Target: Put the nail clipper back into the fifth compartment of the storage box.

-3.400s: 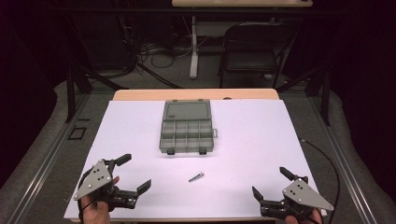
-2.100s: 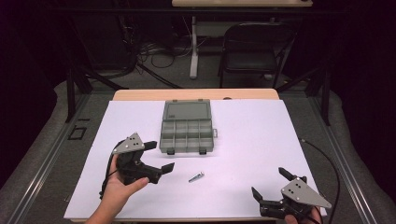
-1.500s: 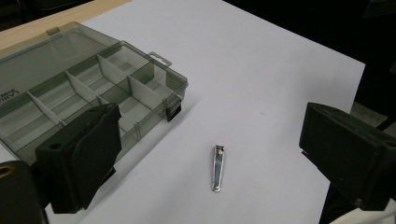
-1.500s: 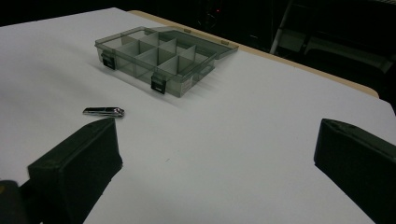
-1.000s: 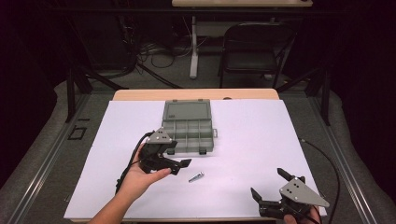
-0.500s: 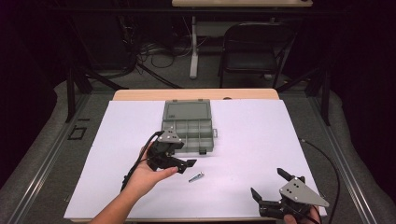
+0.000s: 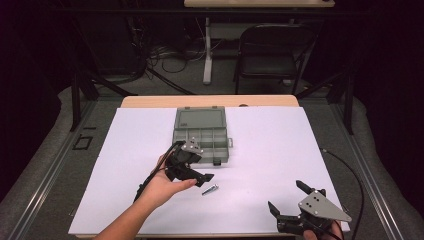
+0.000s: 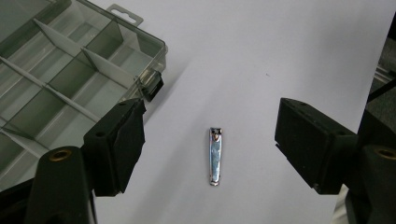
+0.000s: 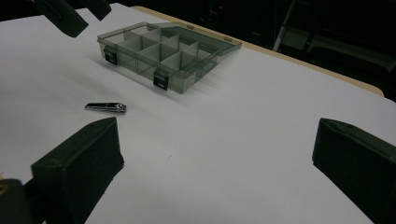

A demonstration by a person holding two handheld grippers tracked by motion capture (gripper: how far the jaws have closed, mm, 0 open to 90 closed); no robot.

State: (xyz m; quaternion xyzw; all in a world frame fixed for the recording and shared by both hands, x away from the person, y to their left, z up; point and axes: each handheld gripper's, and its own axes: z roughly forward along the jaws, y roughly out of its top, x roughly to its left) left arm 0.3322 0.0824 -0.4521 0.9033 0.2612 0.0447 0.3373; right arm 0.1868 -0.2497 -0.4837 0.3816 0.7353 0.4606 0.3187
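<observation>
Travelled forward from the near left corner of the surface [image 7: 125,150]: left gripper [image 7: 197,170], jaws apart, now poised above the nail clipper [image 8: 215,156] lying flat just short of the open organiser box [image 7: 202,134]. Parked at the near right edge, jaws likewise spread and empty: right gripper [image 7: 295,202]. Best done, probably, by lowering straight down with the clipper centred between the jaws, squeezing across its narrow sides, clear of the box latch [image 8: 152,86].

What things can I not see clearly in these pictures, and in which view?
- Organizer box, high view: the left gripper and the hand cover its near left corner.
- Same box, left gripper view: cut off by the left and top edges.
- Nail clipper, high view: too small to identify there.
- Right gripper, high view: its lower part is cut off by the bottom edge.
</observation>
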